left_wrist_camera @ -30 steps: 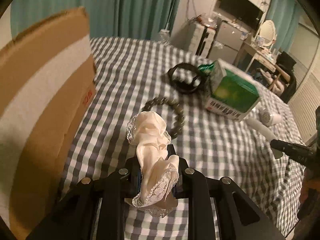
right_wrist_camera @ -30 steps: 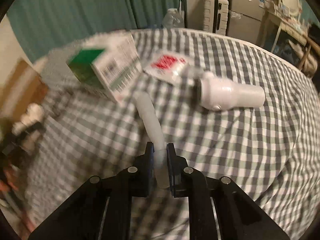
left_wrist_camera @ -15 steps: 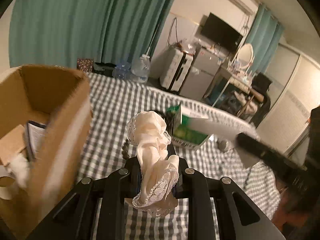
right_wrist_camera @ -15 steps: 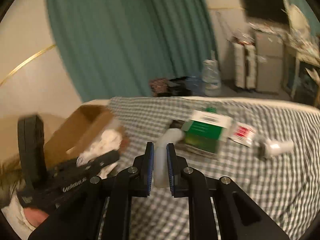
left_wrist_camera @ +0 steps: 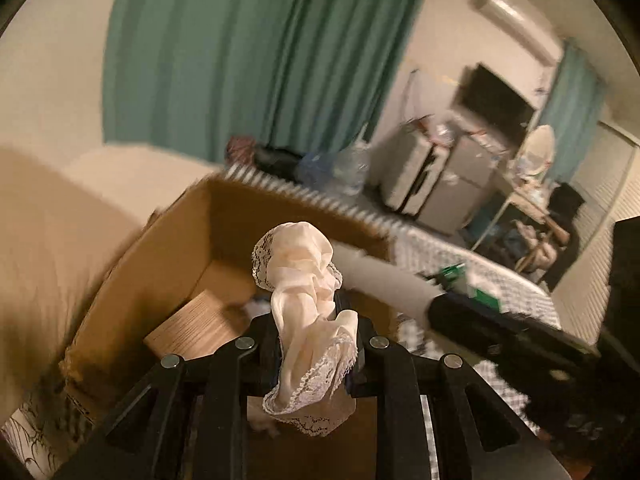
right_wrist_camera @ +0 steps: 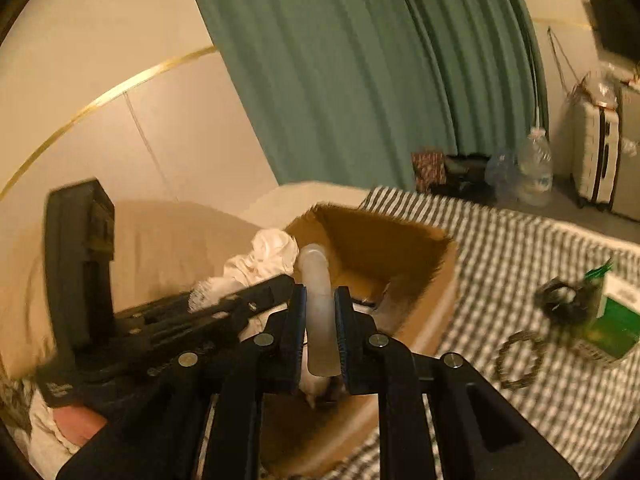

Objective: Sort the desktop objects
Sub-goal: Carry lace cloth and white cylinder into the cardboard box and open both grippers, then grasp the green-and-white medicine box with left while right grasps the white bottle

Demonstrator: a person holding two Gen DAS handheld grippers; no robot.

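While the checked cloth (right_wrist_camera: 520, 248) filled most of both views a second ago, the open cardboard box (left_wrist_camera: 168, 248) now sits right under the two claws, so both have swung off the bed and over to the box at its edge. That swing is the big change: from picking up, the job has turned to dropping off. Inside the box a wooden-looking block (left_wrist_camera: 192, 324) and some pale odds and ends lie on the bottom, though blur hides what they are. Left behind on the cloth, well apart from the box, are a green and white carton (right_wrist_camera: 616, 320), a black band (right_wrist_camera: 560, 304) just beside it, and a ring of dark beads (right_wrist_camera: 516, 360) nearer the box. The left claw (left_wrist_camera: 310, 344) is closed narrow on a cream lace-edged cloth (left_wrist_camera: 304, 280), which stands up out of the jaws above the box opening. The right claw (right_wrist_camera: 320, 332) is likewise closed narrow, holding a bent white tube (right_wrist_camera: 318, 300) whose upper end curls over toward the box's far wall. Neither thing has gone in yet. To my eye both hang over the opening, so letting go looks like the next step, and the light cloth may snag on the fingers as they part.
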